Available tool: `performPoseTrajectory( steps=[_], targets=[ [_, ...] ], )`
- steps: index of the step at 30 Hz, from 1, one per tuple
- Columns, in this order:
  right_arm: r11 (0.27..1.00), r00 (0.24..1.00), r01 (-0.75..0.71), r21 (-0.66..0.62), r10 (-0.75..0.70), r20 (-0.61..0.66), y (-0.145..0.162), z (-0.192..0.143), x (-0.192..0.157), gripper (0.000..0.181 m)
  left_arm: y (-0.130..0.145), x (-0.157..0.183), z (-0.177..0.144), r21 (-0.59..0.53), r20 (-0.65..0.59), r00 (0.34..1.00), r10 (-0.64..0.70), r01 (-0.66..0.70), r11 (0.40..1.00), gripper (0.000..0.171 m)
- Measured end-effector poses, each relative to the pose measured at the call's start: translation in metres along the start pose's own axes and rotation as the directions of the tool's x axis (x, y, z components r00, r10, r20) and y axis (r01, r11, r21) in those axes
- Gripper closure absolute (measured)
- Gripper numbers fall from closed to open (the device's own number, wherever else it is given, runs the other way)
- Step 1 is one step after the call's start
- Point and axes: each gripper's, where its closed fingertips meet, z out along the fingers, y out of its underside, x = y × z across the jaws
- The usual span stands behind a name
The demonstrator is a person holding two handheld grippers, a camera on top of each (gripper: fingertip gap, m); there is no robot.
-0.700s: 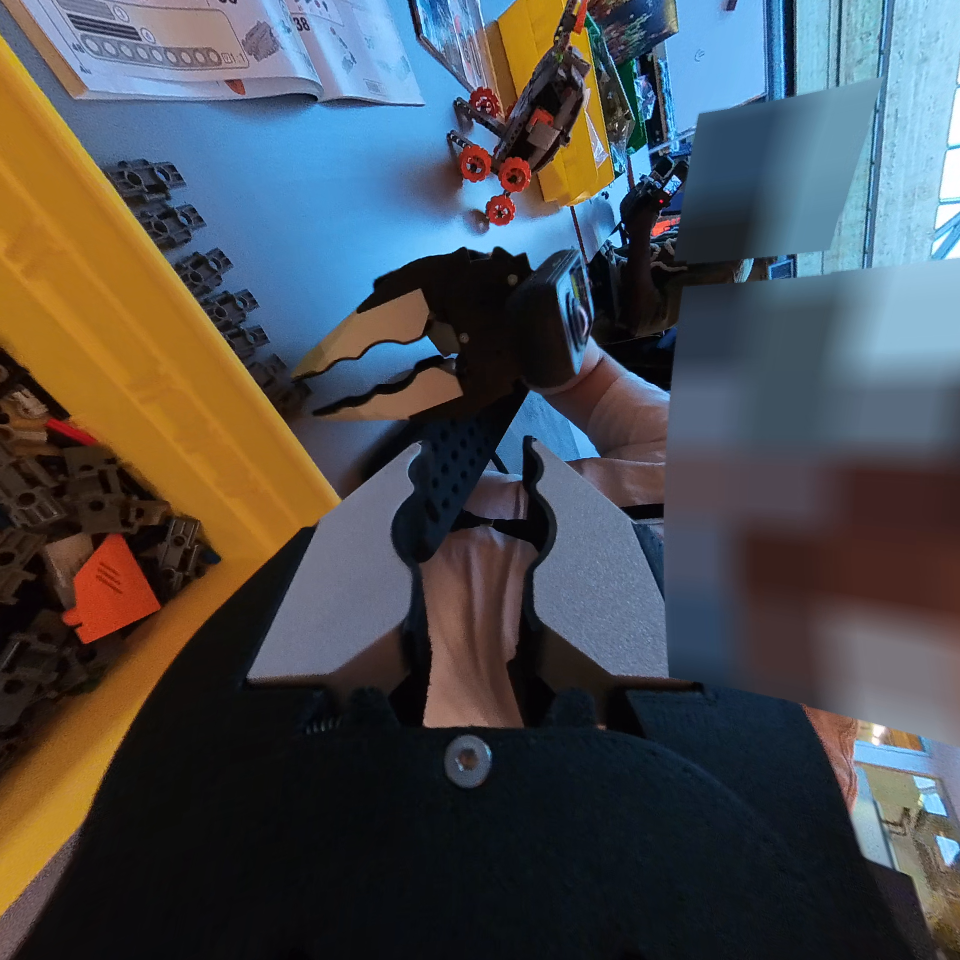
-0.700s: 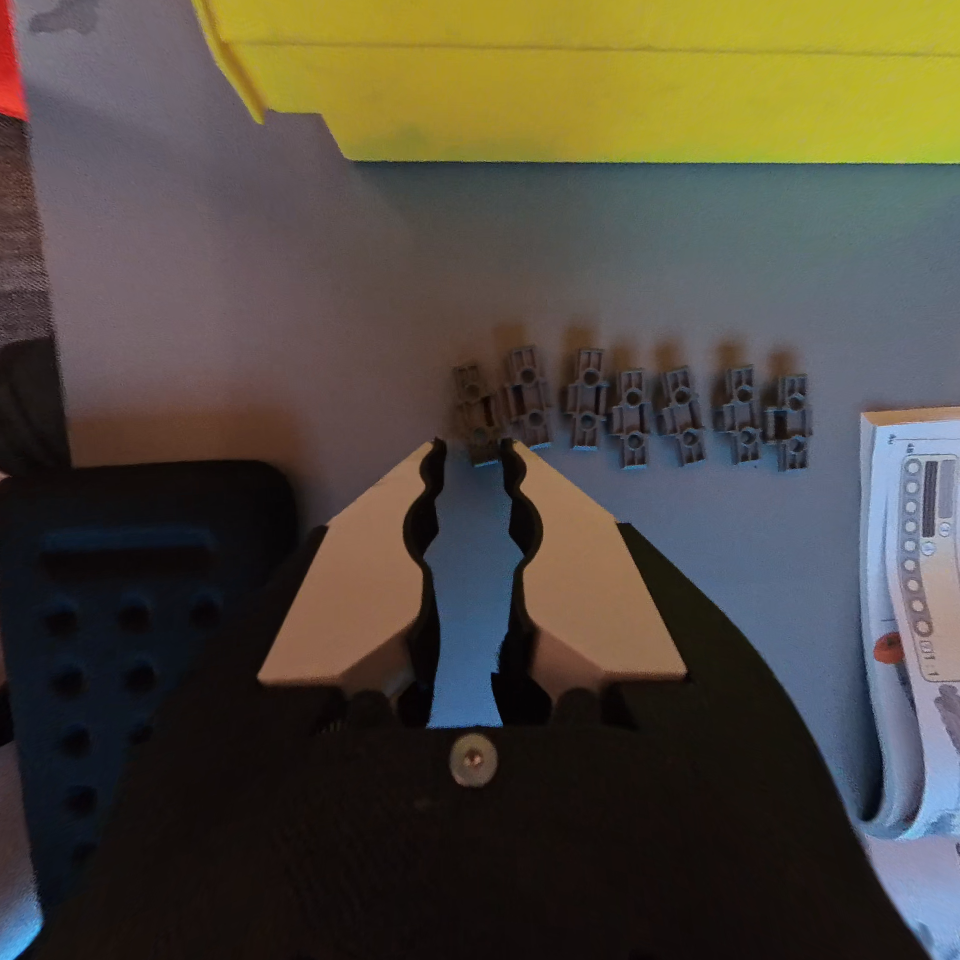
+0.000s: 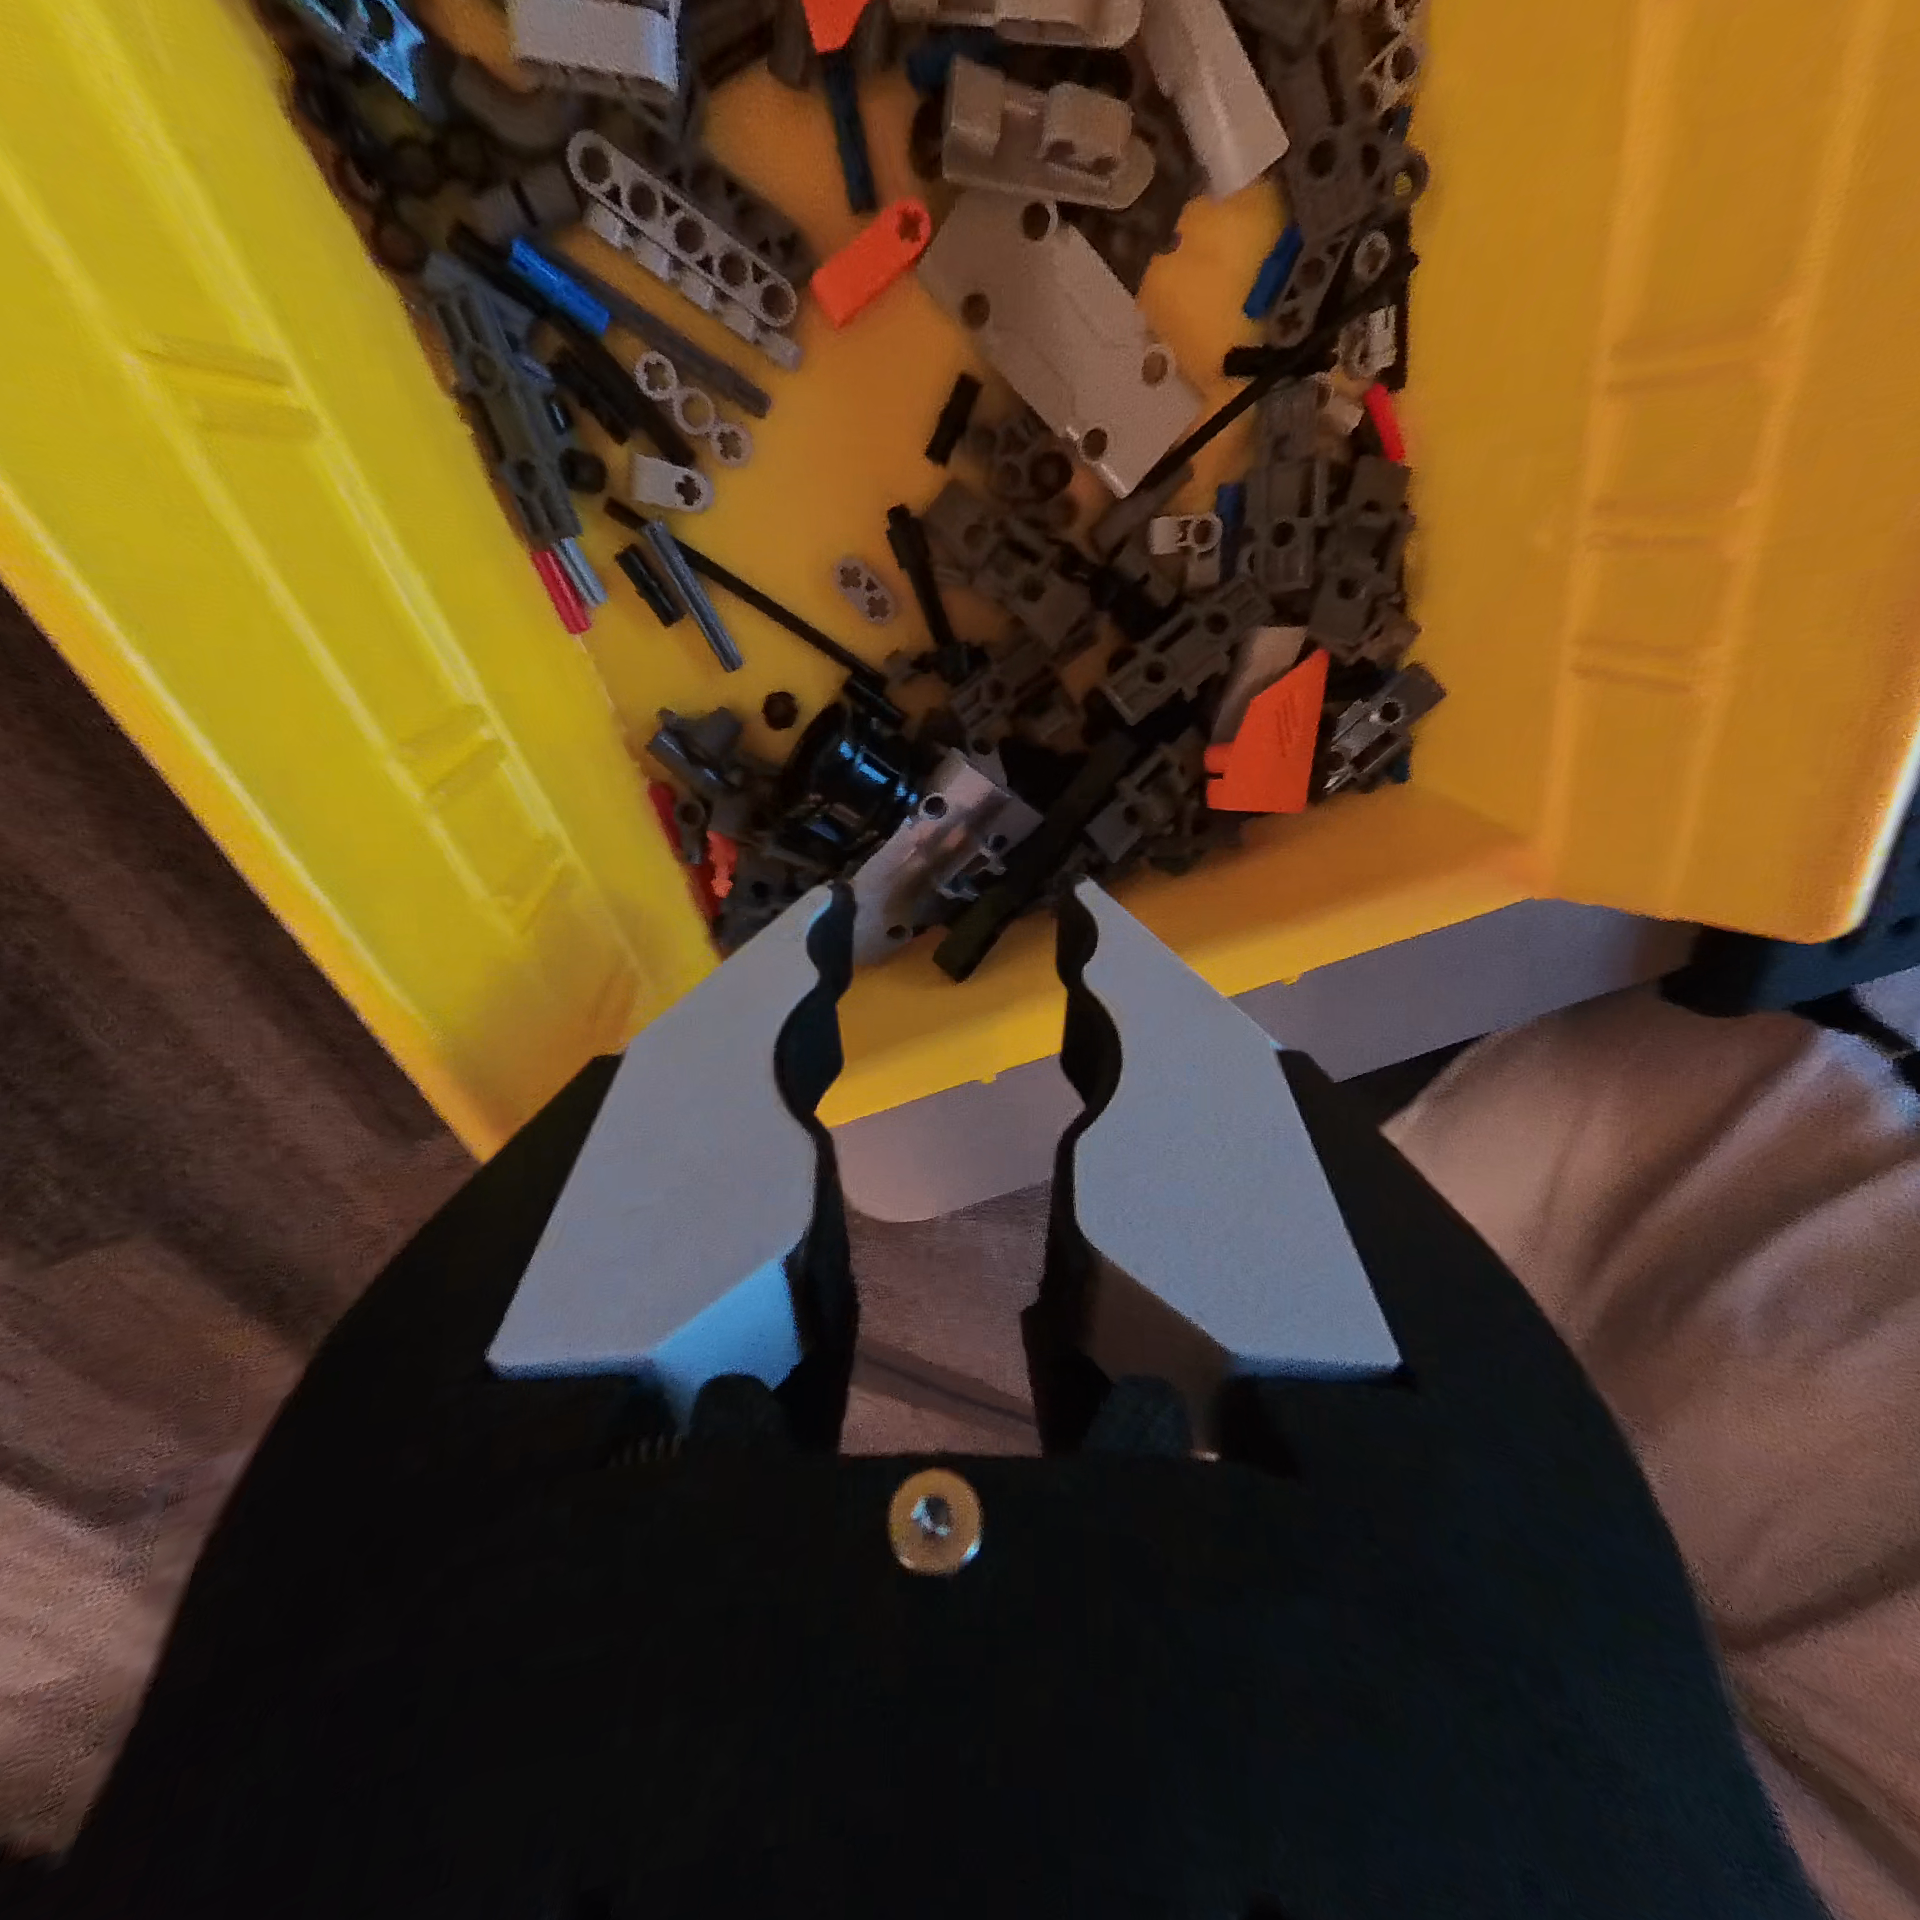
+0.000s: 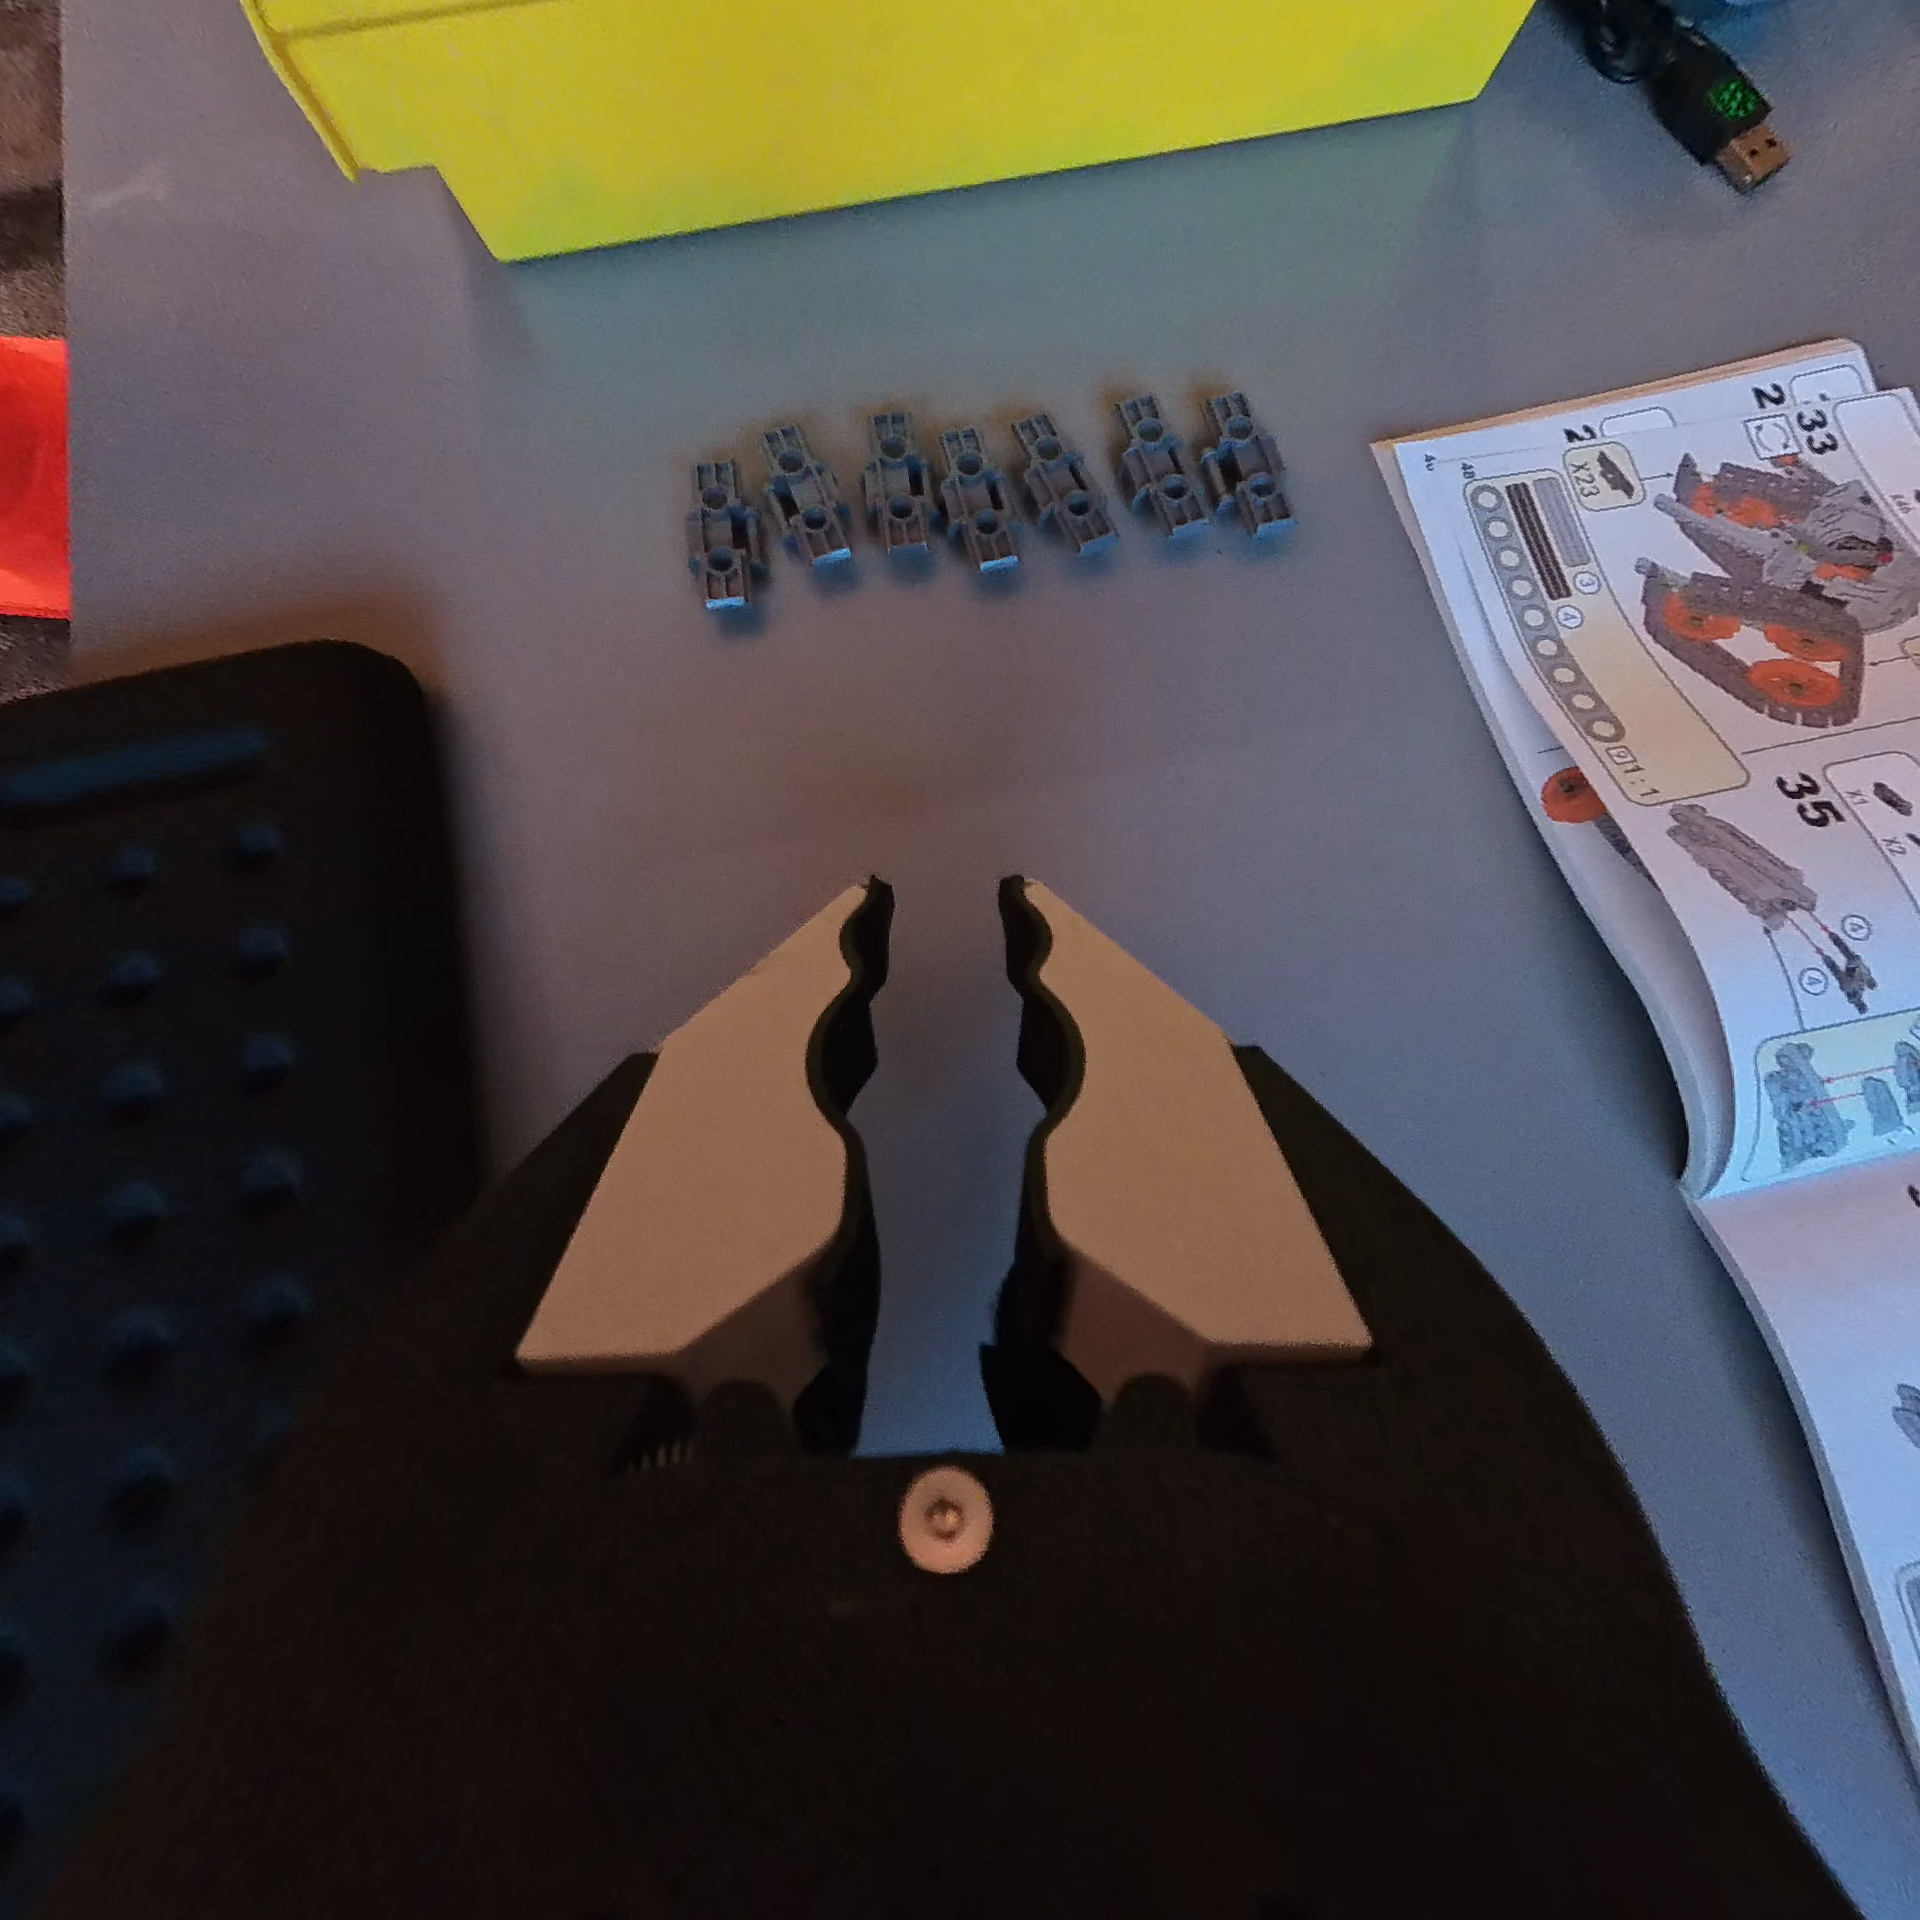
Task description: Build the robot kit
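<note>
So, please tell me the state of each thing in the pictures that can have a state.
left gripper: open, empty, at the near end of the bin
right gripper: open, empty, above the grey table
yellow bin: open, holds mixed loose parts
grey connector pieces: seven, side by side in a row
instruction booklet: lying open

Light: dim, warm, I see soft shadows | Blur: slight motion smear, esp. L view | Distort.: wide-angle stretch at edges
</note>
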Motion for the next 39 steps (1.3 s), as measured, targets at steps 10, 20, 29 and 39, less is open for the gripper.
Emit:
performPoseTrajectory(
  steps=[10, 20, 29, 39],
  targets=[
    [1.000, 1.000, 0.011, -0.006, -0.011, 0.008, 0.000, 0.001, -0.002, 0.161, 0.011, 0.002, 0.029, -0.127, 0.068, 0.991, -0.116, 0.124, 0.984, 0.154],
    [0.999, 0.999, 0.031, -0.018, -0.031, 0.007, 0.001, 0.000, -0.004, 0.161, 0.010, 0.005, 0.031, -0.138, 0.104, 0.992, -0.073, 0.087, 0.987, 0.157],
    [0.958, 0.994, 0.113, 0.264, -0.108, -0.033, -0.061, -0.020, -0.008, 0.162, -0.054, 0.055, -0.052, 0.398, 0.072, 0.993, 0.097, -0.118, 0.910, 0.159],
    [0.859, 0.961, 0.256, 0.444, -0.276, -0.021, -0.131, -0.014, -0.031, 0.156, -0.087, 0.128, -0.072, 0.625, -0.176, 0.927, 0.331, -0.154, 0.765, 0.158]
  ],
)
